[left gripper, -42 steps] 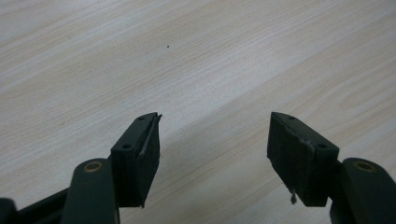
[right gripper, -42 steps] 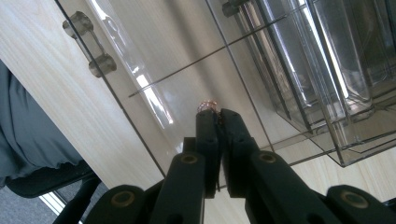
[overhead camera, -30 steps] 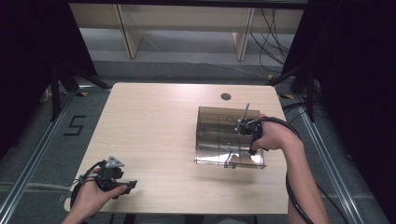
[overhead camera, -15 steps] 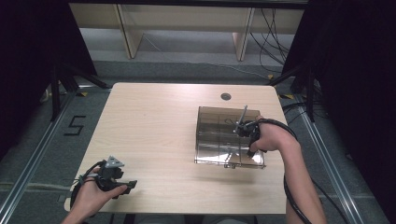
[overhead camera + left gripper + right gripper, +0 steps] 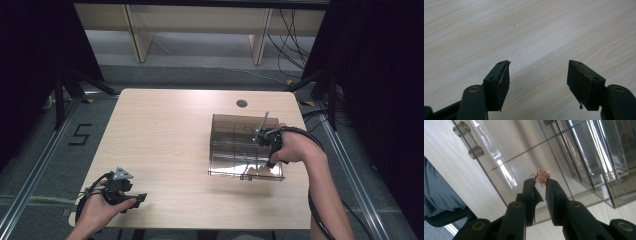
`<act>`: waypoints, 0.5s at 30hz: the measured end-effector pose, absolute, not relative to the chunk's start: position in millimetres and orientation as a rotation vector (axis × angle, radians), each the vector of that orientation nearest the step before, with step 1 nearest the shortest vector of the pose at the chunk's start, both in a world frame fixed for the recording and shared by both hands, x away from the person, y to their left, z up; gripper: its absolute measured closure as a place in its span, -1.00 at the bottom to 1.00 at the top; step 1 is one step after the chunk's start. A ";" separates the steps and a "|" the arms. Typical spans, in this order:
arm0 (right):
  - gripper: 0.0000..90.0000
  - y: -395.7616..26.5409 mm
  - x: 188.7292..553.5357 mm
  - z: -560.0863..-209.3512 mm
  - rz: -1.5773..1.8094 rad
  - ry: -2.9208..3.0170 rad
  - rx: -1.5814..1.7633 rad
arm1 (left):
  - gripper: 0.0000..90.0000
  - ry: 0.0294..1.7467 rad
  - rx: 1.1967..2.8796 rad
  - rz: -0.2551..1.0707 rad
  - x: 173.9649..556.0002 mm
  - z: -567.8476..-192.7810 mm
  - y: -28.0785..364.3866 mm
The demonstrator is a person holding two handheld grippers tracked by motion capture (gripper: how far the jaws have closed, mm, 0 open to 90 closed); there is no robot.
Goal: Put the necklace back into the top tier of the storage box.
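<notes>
Right gripper (image 5: 540, 182) over clear smoky acrylic compartment box (image 5: 235, 135) at table's 3 o'clock; jaws just been opening, small coppery chain tangle (image 5: 542, 176) at tips, loose. Left gripper (image 5: 537, 75) spread, nothing between, 7 o'clock.

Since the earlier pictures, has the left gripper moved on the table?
No. The left gripper sits at the same spot by the table's near left corner, jaws open.
</notes>
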State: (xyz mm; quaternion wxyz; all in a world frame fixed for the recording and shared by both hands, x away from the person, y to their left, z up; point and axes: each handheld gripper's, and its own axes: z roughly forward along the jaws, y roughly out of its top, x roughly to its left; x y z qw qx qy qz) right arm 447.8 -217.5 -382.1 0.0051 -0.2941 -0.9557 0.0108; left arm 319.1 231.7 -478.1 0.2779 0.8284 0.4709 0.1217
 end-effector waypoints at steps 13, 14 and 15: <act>0.59 -225.3 432.1 -368.2 0.025 -3.018 -0.930 | -0.24 1.269 2.222 0.329 319.2 -478.8 231.9; 0.58 -224.6 429.8 -366.8 0.013 -2.998 -0.952 | -0.24 1.274 2.209 0.327 319.1 -479.3 231.3; 0.57 -225.0 429.3 -366.4 0.011 -3.009 -0.943 | -0.24 1.274 2.210 0.326 319.1 -479.4 231.3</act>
